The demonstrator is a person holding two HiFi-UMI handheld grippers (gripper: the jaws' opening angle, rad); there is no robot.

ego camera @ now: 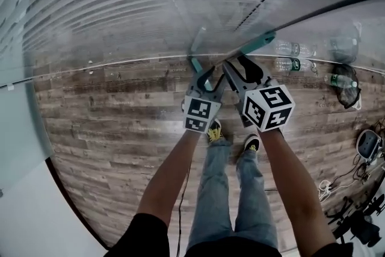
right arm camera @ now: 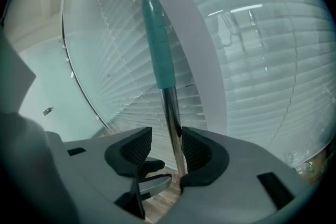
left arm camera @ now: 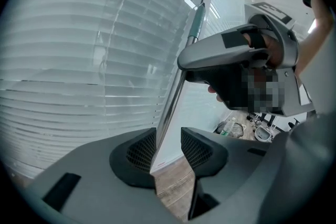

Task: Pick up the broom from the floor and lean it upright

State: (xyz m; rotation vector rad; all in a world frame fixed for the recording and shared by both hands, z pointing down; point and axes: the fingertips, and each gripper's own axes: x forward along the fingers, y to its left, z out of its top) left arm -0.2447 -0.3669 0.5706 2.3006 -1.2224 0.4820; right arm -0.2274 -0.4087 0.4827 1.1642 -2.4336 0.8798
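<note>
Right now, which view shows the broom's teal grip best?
The right gripper view: the teal grip stands large and whole above the metal pole. The left gripper view shows it small and distant; the head view, only a short teal piece.

Blinds (ego camera: 150,3) and broom pole (right arm camera: 170,107) block ahead; floorboards (ego camera: 108,129) leftward free.

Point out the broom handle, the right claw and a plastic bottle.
broom handle (right arm camera: 157,44): right gripper view, teal grip.
right claw (right arm camera: 165,149): right gripper view, between fingertips.
plastic bottle (ego camera: 293,64): head view, green label.
</note>
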